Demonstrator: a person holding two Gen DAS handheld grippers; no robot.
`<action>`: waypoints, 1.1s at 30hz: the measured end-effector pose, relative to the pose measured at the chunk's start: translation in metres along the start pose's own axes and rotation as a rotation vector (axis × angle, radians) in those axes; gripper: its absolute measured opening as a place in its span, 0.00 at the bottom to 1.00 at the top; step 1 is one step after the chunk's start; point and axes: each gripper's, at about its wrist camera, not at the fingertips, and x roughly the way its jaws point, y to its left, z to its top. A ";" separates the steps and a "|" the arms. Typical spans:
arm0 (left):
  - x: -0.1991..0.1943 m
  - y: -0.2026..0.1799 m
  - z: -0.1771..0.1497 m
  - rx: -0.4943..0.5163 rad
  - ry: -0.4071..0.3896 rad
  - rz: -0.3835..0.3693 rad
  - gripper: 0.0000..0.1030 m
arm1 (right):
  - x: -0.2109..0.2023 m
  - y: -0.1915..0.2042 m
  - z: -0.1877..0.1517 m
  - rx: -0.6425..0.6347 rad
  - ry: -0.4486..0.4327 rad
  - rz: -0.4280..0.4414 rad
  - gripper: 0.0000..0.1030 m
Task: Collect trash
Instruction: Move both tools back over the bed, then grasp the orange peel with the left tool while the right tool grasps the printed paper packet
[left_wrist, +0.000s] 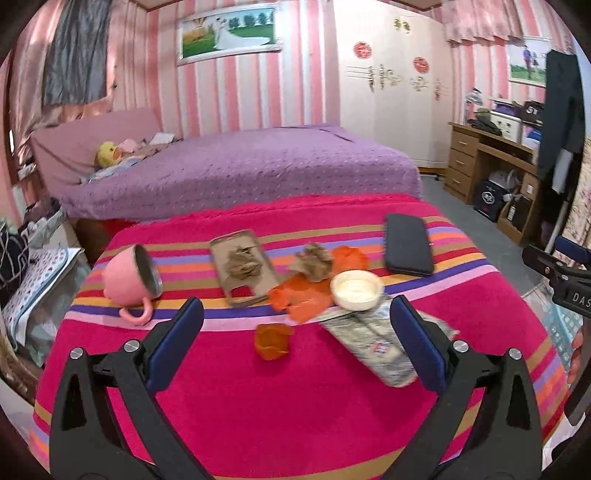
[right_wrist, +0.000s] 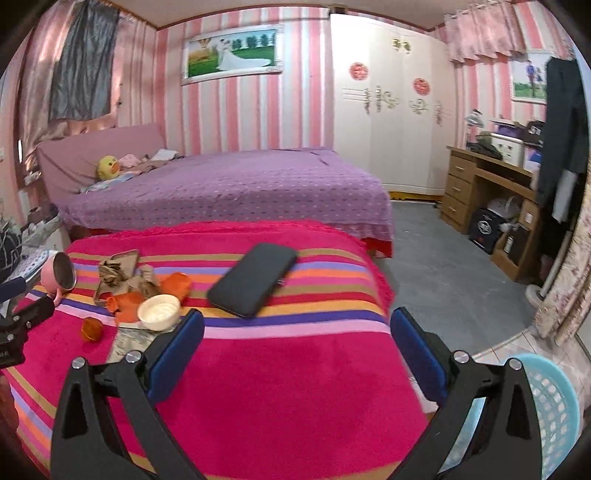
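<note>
Left gripper (left_wrist: 295, 325): mine, jaws spread wide, nothing between them; it hangs over the near part of the worktop (left_wrist: 258, 406), which wears a pink striped cloth.
Right gripper (right_wrist: 297, 332): also spread wide and holding nothing, over the bare right half of the cloth.
Orange scrap (left_wrist: 272, 341): small crumpled piece, alone on the cloth, between my left gripper's fingers as seen from its camera.
Orange wrapper (left_wrist: 306, 295): larger, flattened, beyond the scrap; a white bowl (left_wrist: 356, 290) sits against its right edge.
Brown wad (left_wrist: 314, 260): crumpled paper, resting on the far part of the orange wrapper.
Second wad (left_wrist: 243, 264): crumpled brown paper lying in a tan phone case (left_wrist: 242, 273).
Silver packet (left_wrist: 373, 345): flat and wrinkled, partly under the bowl, its near end by my left gripper's right finger.
Mug (left_wrist: 129, 277): pink, tipped on its side at the left, mouth facing right.
Phone (right_wrist: 253, 284): dark, flat, well apart from the trash.
Basket (right_wrist: 550, 410): pale blue, on the floor to the right of the worktop.
</note>
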 end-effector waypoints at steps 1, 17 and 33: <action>0.002 0.006 -0.002 -0.004 0.004 0.007 0.95 | 0.005 0.006 0.001 -0.011 0.002 0.005 0.96; 0.074 0.051 -0.039 -0.081 0.215 -0.001 0.95 | 0.043 0.019 -0.017 -0.008 0.058 0.026 0.96; 0.105 0.024 -0.044 -0.083 0.281 -0.064 0.29 | 0.064 0.021 -0.025 -0.028 0.136 0.029 0.96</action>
